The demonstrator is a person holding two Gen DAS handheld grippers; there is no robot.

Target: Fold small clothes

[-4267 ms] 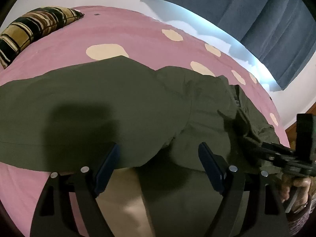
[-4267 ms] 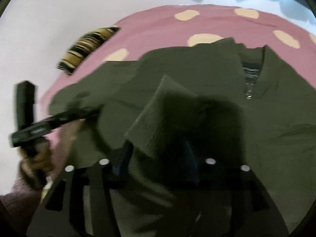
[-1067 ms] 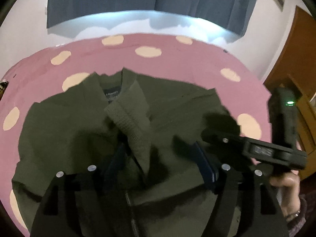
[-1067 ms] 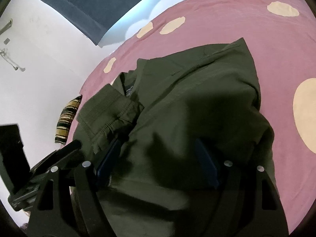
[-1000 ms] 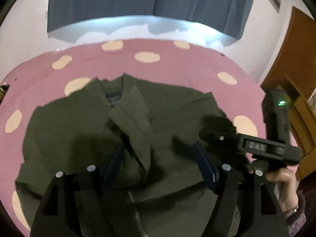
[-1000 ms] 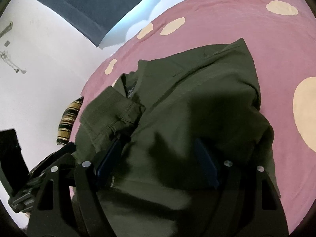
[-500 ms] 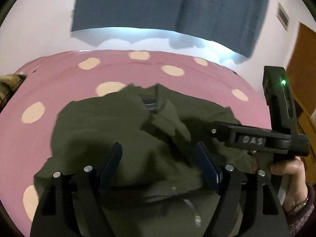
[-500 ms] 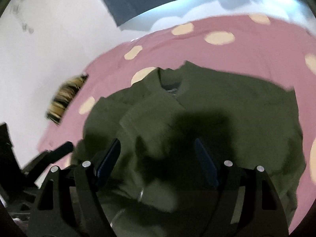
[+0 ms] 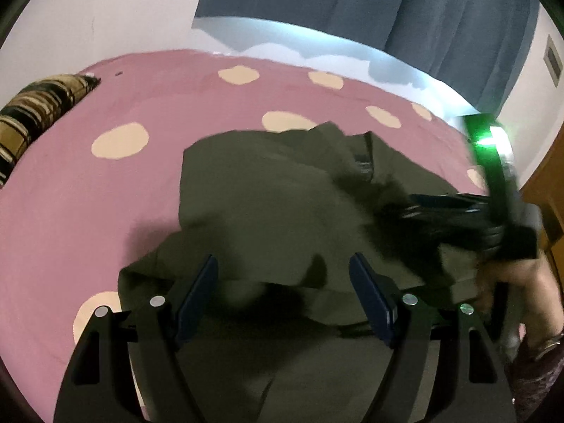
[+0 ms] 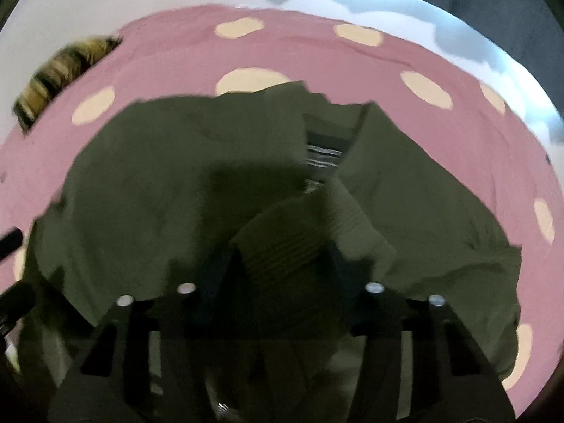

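Note:
An olive green jacket (image 9: 268, 197) lies on a pink bedsheet (image 9: 88, 190) with cream dots, its collar and label (image 10: 324, 148) at the far side. My left gripper (image 9: 282, 282) hangs open over the jacket's near left part, with nothing pinched between its fingers. In the right wrist view my right gripper (image 10: 276, 271) has its jaws closing on the ribbed sleeve cuff (image 10: 292, 236), which fills the gap between the fingers. In the left wrist view the right gripper (image 9: 458, 218) is a blurred dark shape at the right, with a hand (image 9: 521, 282) holding it.
A striped brown pillow (image 9: 35, 105) lies at the bed's far left corner. Blue curtains (image 9: 387, 10) hang on the white wall behind. Wooden furniture (image 9: 550, 183) stands at the right edge. Bare pink sheet spreads left of and beyond the jacket.
The right gripper swung from the jacket's right side to its middle, and its jaws narrowed around the ribbed cuff. The left gripper shifted toward the jacket's left part and stayed open.

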